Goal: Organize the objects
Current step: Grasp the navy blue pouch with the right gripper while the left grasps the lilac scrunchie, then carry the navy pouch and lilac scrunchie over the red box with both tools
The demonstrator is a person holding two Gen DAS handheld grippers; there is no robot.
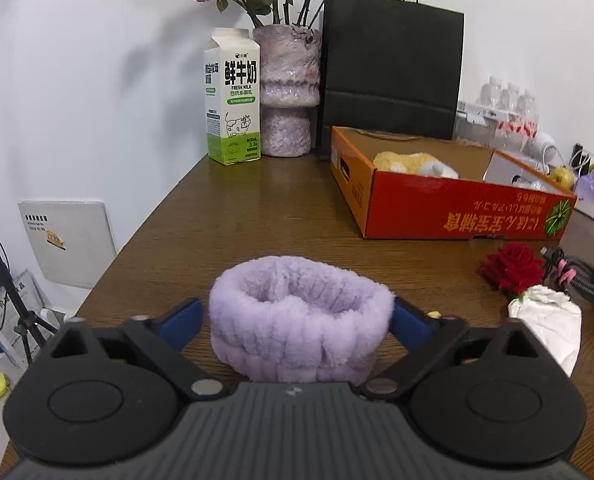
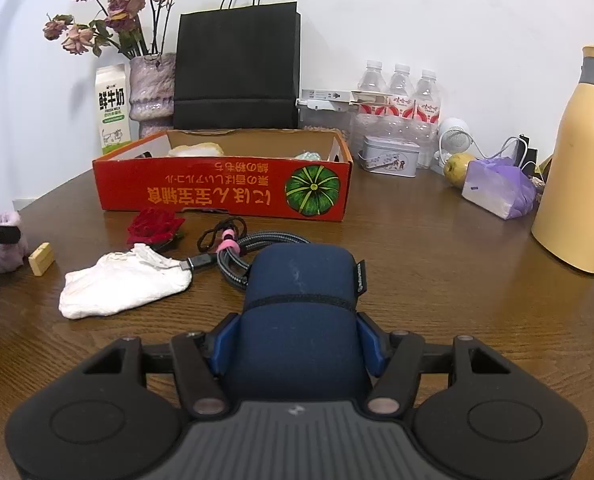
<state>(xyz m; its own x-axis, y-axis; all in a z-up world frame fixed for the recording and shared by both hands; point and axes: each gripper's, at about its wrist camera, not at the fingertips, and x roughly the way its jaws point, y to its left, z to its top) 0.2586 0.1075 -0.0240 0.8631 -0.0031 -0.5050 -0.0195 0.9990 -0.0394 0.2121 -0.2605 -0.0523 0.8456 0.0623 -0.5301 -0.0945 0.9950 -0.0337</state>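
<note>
Closest to the left wrist camera, the left gripper (image 1: 301,320) has its blue fingers (image 1: 181,318) pressed against both sides of a fluffy lilac plush band (image 1: 301,320), which rests on the brown wooden tabletop (image 1: 257,216). Bare wood runs ahead of it to a green-and-white milk carton (image 1: 233,96) and a fuzzy pink vase of dried roses (image 1: 289,92) at the back wall; the tabletop's left edge falls away just beside the band.

From the right wrist camera, the right gripper (image 2: 297,344) is closed partway around a navy blue rounded fabric pouch (image 2: 301,300) (its near end is hidden between the fingers). Just ahead of the pouch lies a coiled grey braided cable (image 2: 253,248); to the left, a crumpled white cloth (image 2: 125,284), a red fabric rose (image 2: 153,226) and a small wooden block (image 2: 41,259). Behind these stands an open red-orange cardboard box (image 2: 225,194), with a black paper bag (image 2: 237,68) upright behind it. Open wood stretches to the right of the pouch, toward a tall cream-yellow flask (image 2: 577,168) near the right edge.
</note>
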